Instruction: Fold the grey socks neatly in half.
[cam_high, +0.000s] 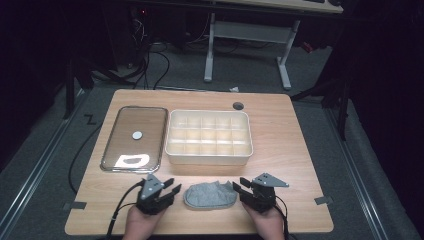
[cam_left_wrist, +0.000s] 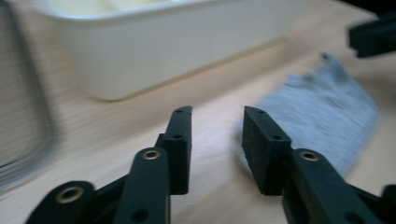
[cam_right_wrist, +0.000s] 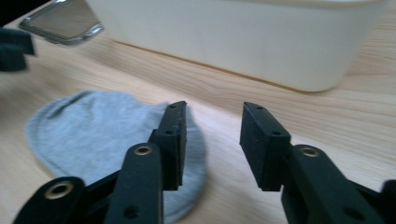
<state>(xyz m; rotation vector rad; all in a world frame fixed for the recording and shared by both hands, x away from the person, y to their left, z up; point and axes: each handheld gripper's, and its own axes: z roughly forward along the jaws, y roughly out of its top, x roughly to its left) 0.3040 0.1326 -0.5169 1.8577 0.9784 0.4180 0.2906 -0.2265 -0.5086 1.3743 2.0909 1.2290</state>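
Observation:
A grey sock (cam_high: 210, 196) lies flat on the wooden table (cam_high: 285, 150) near its front edge, between my two grippers. My left gripper (cam_high: 171, 186) stands just left of the sock, its jaws open with bare table between them. In the left gripper view the left gripper (cam_left_wrist: 217, 112) points past the sock (cam_left_wrist: 327, 116), which lies to the right. My right gripper (cam_high: 239, 184) stands at the sock's right end, also open. In the right gripper view the right gripper (cam_right_wrist: 214, 108) has the sock (cam_right_wrist: 102, 130) under and left of its left jaw, with nothing between the pads.
A cream divided box (cam_high: 209, 136) with several compartments stands behind the sock at mid-table. Left of it lies a clear lid (cam_high: 135, 137) with a white knob. Beyond the table stand a desk frame (cam_high: 247, 35) and cables on the floor.

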